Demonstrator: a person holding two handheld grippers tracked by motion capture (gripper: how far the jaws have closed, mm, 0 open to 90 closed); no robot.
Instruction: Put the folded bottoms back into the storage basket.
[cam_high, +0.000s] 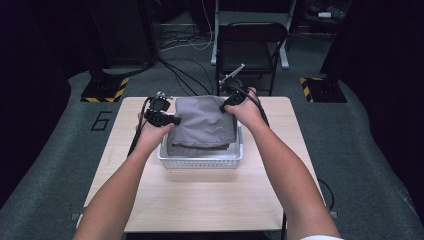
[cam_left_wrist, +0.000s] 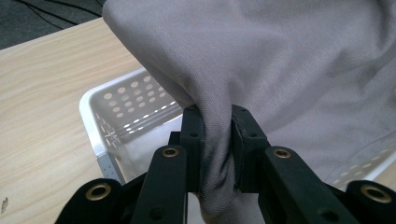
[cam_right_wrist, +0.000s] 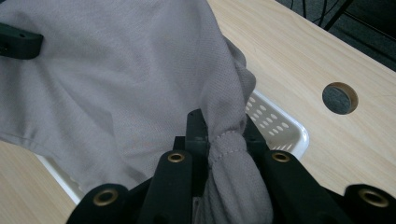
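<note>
Left gripper (cam_high: 172, 120): at 9 o'clock of the basket (cam_high: 200, 161), jaws clamped on the grey cloth (cam_high: 205, 122).
Cloth: folded, draped over the basket; likely soft, light, floppy; best held by bunched edges.
Right gripper (cam_high: 226, 106): at 1 o'clock, pinching a hemmed corner.

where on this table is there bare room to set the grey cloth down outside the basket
The table is bare on the near side between the forearms, and in strips left and right of the white basket. The far edge is crowded: both grippers hold the grey cloth there.
</note>
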